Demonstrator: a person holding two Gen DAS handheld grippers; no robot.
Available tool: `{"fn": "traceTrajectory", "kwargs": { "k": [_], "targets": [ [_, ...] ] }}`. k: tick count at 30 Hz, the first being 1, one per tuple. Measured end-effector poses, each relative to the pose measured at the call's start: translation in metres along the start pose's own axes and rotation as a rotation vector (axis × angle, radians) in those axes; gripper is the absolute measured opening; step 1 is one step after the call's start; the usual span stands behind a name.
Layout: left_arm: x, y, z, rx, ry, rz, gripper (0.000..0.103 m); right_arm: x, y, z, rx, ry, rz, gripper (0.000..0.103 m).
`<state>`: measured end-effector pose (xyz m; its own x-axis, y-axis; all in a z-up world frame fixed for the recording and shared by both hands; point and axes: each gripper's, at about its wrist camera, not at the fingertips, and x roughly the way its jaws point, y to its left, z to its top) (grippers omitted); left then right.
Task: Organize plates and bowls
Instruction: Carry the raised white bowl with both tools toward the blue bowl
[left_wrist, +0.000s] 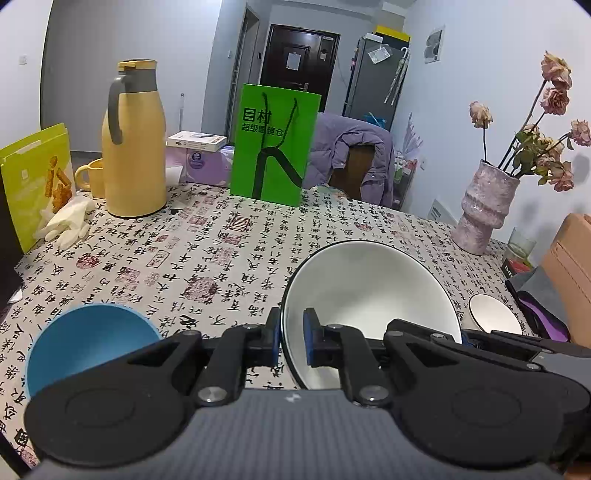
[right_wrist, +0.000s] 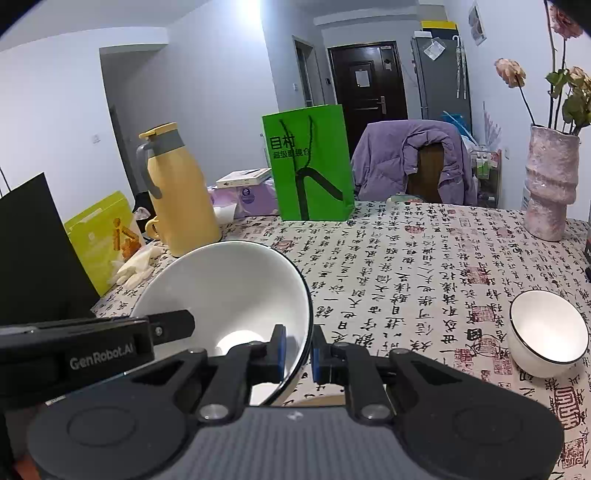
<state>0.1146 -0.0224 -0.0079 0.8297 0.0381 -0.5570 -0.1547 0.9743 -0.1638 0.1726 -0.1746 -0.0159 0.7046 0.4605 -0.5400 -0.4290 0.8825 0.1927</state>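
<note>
Here, one large white bowl (left_wrist: 369, 295) was carried between two tools: the left gripper (left_wrist: 291, 343) was clamped on the bowl's left rim, one pad inside and one outside, and the right gripper (right_wrist: 298, 350) was clamped the same way on the opposite rim. A pinch at each side probably served to keep so wide a bowl steady, which a single hold on a thin rim might not; whether it hung clear of the tablecloth (left_wrist: 207, 254) could not be told. Item, a blue bowl (left_wrist: 85, 339), low and to the left of the left gripper, shown by the left view only. Item, a small white bowl (right_wrist: 546, 332) with a dark rim, to the right of the right gripper, shown whole in the right view and as only a small white dish at the far right in the left view. Item, the left tool's black body, crossing the lower left of the right view. Item, a yellow jug (left_wrist: 133, 147), a green bag (left_wrist: 273, 144) and a vase (left_wrist: 487, 206), standing well ahead of both tools, in both views.
</note>
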Motion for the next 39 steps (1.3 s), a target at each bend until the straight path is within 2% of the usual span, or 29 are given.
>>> {"fn": "traceTrajectory", "kwargs": {
  "k": [39],
  "targets": [
    [-0.02,0.077,0.0,-0.09,-0.043,0.025,0.012,0.022,0.075,0.006,-0.077,0.008,0.049,0.014]
  ]
}}
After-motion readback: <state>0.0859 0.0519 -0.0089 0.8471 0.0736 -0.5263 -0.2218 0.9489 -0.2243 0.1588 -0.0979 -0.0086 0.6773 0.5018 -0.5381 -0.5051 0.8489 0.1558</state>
